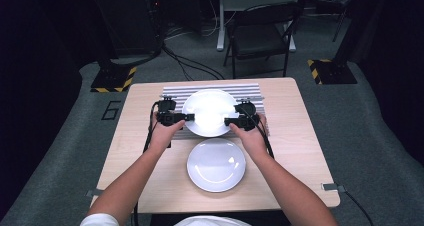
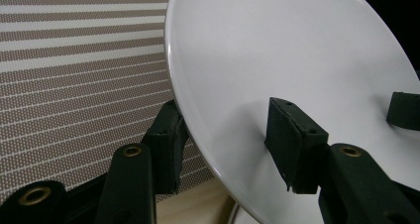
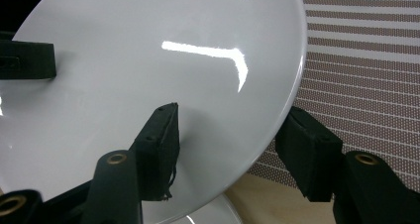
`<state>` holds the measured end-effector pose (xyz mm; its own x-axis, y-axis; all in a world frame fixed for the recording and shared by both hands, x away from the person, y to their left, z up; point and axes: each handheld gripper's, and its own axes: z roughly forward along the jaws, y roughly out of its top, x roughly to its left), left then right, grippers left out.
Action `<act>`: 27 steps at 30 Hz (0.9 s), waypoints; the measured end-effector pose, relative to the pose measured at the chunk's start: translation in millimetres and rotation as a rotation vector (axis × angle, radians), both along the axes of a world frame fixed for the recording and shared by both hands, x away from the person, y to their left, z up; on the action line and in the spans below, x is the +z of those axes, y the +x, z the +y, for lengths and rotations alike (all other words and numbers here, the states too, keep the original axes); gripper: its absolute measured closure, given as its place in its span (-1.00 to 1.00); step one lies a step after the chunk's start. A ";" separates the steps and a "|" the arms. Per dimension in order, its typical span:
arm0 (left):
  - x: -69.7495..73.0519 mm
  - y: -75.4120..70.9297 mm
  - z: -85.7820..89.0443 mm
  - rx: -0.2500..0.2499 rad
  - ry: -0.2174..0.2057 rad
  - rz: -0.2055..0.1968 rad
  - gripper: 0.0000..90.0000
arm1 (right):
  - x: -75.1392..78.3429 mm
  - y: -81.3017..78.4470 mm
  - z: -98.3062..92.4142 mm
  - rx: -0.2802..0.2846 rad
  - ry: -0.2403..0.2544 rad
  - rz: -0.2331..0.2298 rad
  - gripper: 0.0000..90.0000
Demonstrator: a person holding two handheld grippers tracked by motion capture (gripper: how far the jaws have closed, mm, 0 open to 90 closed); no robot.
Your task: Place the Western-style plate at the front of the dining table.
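Two white plates: one plate (image 1: 210, 112) between both pairs of jaws, a second plate (image 1: 216, 164) nearer the person. One striped mat (image 1: 172, 92). One desk (image 1: 300, 136).

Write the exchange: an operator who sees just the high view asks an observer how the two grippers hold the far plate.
Operator: Is the left gripper actually on the rim?
Observer: Yes. In the left gripper view, the left gripper has one pad on top of the far plate and one under its rim.
Operator: And the right one?
Observer: In the right gripper view, the right gripper clamps the opposite rim the same way, one pad above, one below.
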<state>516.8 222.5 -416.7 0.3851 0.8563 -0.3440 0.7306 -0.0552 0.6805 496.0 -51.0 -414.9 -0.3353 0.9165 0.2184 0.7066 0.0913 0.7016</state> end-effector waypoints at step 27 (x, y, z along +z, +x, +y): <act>-5.8 22.0 3.2 0.024 0.007 0.019 0.13 | -4.2 20.3 6.4 0.010 -0.020 0.008 -0.05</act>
<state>538.8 225.7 -422.6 0.3579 0.8677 -0.3449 0.7444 -0.0421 0.6665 516.3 -44.6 -419.1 -0.3424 0.9173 0.2031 0.7116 0.1121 0.6936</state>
